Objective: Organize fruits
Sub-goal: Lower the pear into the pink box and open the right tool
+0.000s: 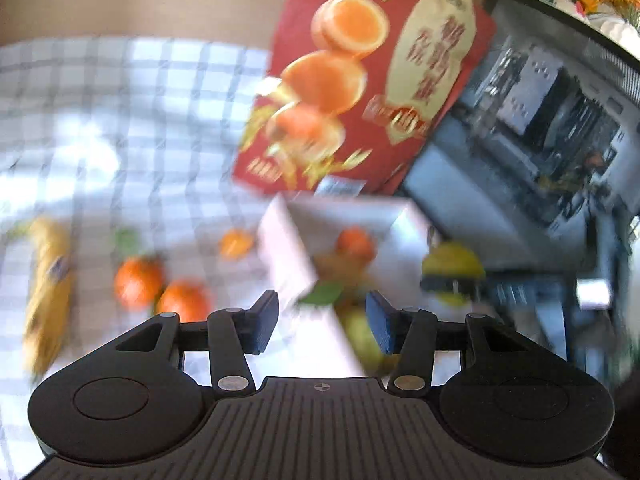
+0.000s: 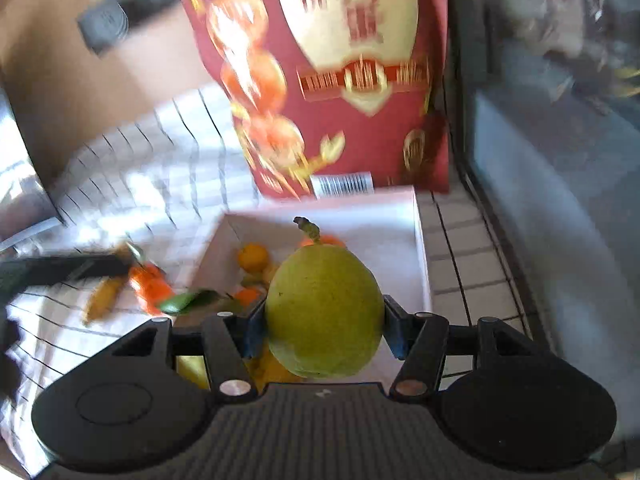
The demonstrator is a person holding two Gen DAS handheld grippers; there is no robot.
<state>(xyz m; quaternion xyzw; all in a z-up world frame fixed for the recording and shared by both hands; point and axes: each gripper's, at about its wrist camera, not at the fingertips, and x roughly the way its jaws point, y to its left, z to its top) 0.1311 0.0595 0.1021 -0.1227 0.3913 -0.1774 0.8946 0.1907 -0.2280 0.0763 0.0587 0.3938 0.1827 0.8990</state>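
Observation:
My right gripper (image 2: 323, 322) is shut on a green pear (image 2: 323, 312) and holds it above the white box (image 2: 420, 240), which has several oranges (image 2: 253, 257) in it. In the left wrist view the same pear (image 1: 452, 266) shows held at the box's right side. My left gripper (image 1: 320, 320) is open and empty, over the near left wall of the white box (image 1: 288, 256). Oranges (image 1: 138, 282) and a banana (image 1: 48, 292) lie on the checked cloth to the left.
A tall red gift box with orange pictures (image 1: 360, 80) stands right behind the white box. A dark glass cabinet (image 1: 540, 120) is at the right. A checked tablecloth (image 1: 120, 120) covers the table. A small orange (image 1: 236, 243) lies beside the white box.

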